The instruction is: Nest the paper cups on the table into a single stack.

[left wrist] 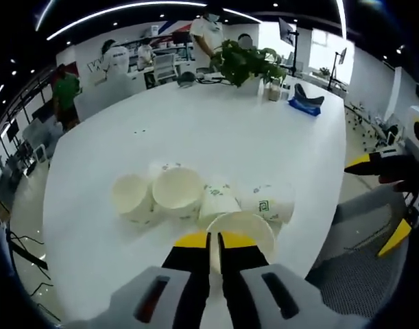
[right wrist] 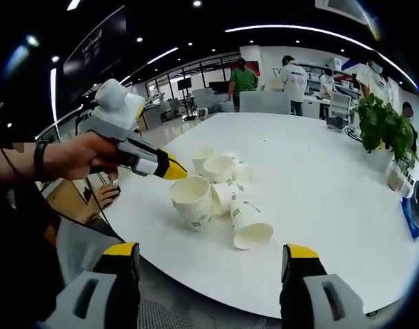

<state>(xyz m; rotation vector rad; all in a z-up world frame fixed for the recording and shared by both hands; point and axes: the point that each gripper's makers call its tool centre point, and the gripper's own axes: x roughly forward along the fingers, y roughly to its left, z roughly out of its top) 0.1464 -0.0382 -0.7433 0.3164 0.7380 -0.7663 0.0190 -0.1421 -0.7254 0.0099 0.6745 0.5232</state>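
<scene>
Paper cups [right wrist: 216, 195], clustered near the white table's [left wrist: 216, 130] edge: light, thin-walled, crushable, best pinched at the rim; several upright, one cup [right wrist: 247, 223] lying mouth toward the right gripper [right wrist: 208, 264], jaws wide; left gripper [left wrist: 214, 241] closed on an upright cup's [left wrist: 243, 229] rim.

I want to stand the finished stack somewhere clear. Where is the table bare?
Bare: the wide white table between the cups and the potted plant, and right of the cups in the right gripper view. Crowded: the near edge, where the left claw holds a cup.
</scene>
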